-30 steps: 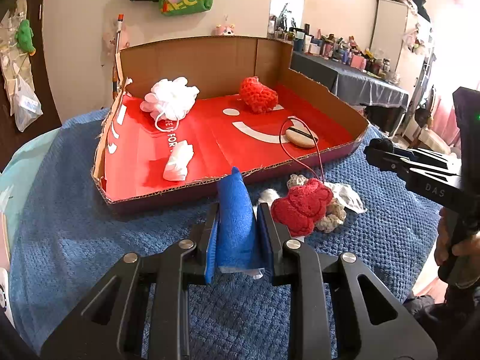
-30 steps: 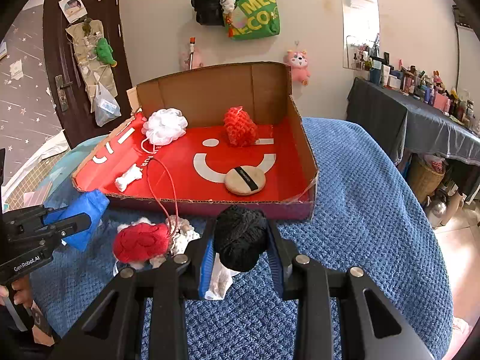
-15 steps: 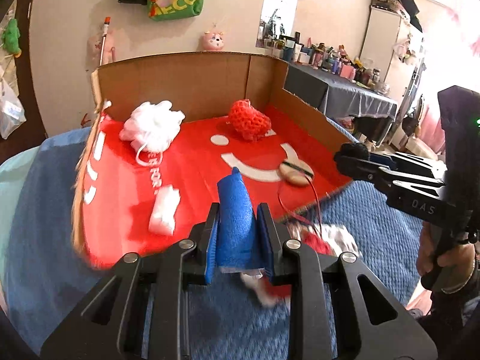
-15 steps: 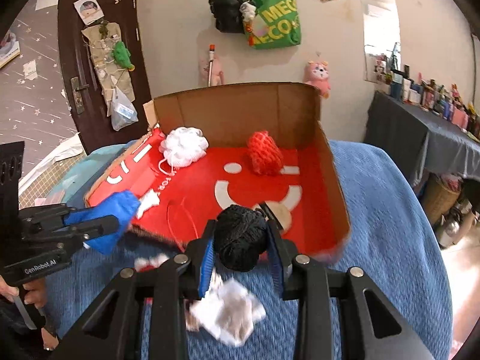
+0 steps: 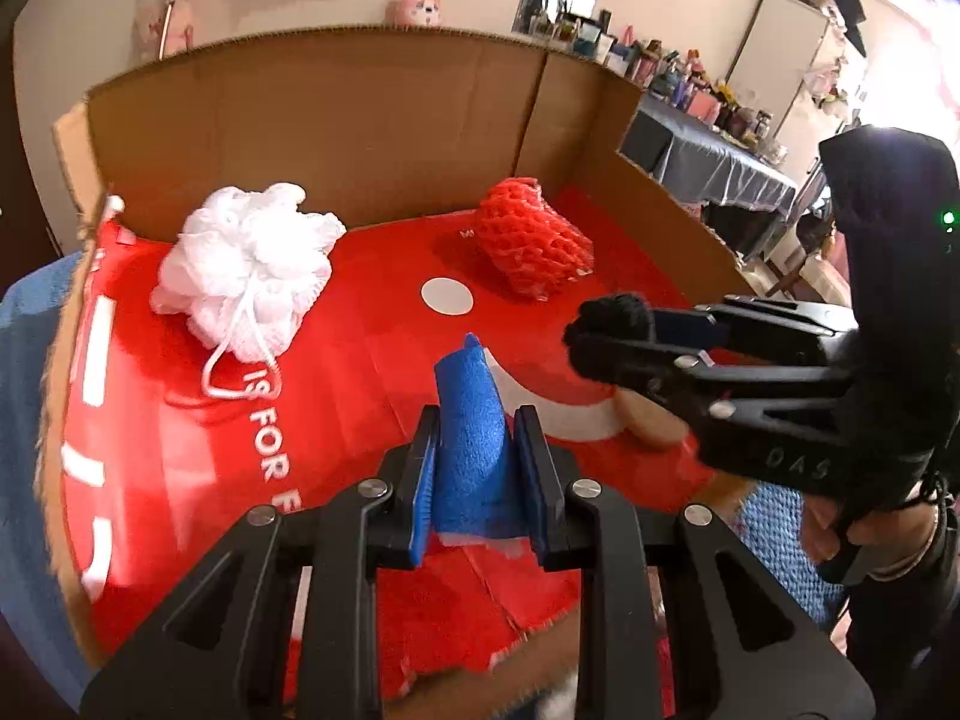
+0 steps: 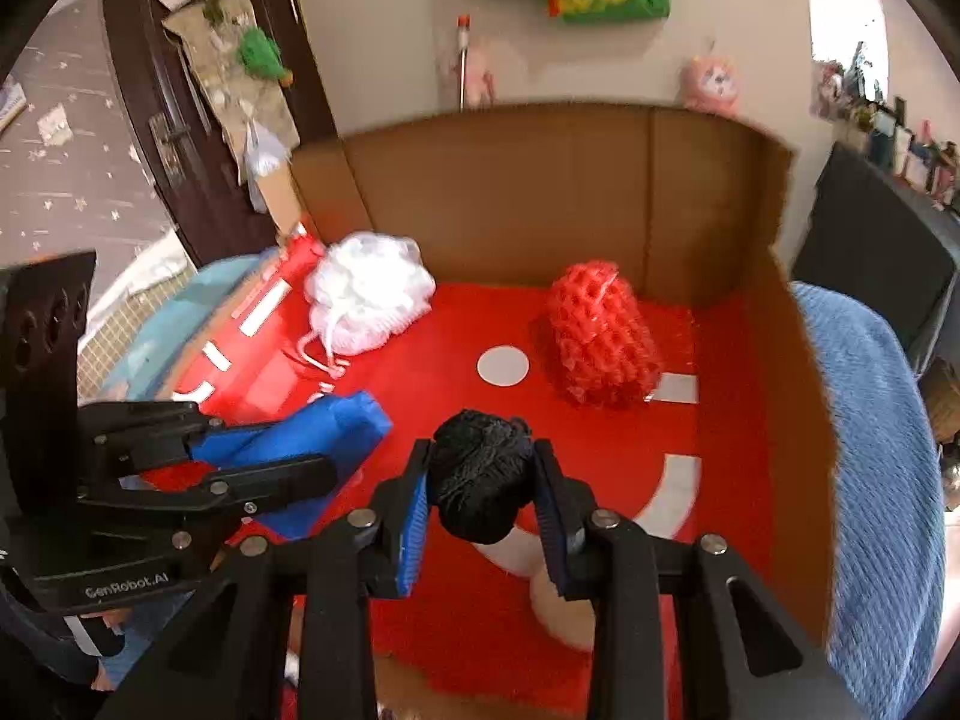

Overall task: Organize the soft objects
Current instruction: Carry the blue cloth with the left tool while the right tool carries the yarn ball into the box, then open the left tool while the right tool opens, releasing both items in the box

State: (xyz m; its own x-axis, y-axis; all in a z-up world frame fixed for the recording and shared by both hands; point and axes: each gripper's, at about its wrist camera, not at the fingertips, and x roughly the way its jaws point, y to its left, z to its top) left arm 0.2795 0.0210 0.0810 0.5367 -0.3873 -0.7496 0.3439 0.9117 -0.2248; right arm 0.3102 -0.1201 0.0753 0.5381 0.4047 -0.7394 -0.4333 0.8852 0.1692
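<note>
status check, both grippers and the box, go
Left gripper shut on blue cloth. Right gripper shut on black yarn ball. Both over red box; white pouf, red mesh sponge inside, centre floor free.

The cardboard box [image 5: 372,138] has matt brown walls and a smooth, slightly glossy red printed floor; the white bath pouf [image 5: 252,270] is gathered plastic mesh; the red foam net [image 6: 600,342] looks shiny and open-celled; the blue cloth [image 5: 471,456] is fuzzy and matt; the black yarn ball [image 6: 480,474] is woolly; the blue blanket [image 6: 882,420] is rough, waffle-knit.
</note>
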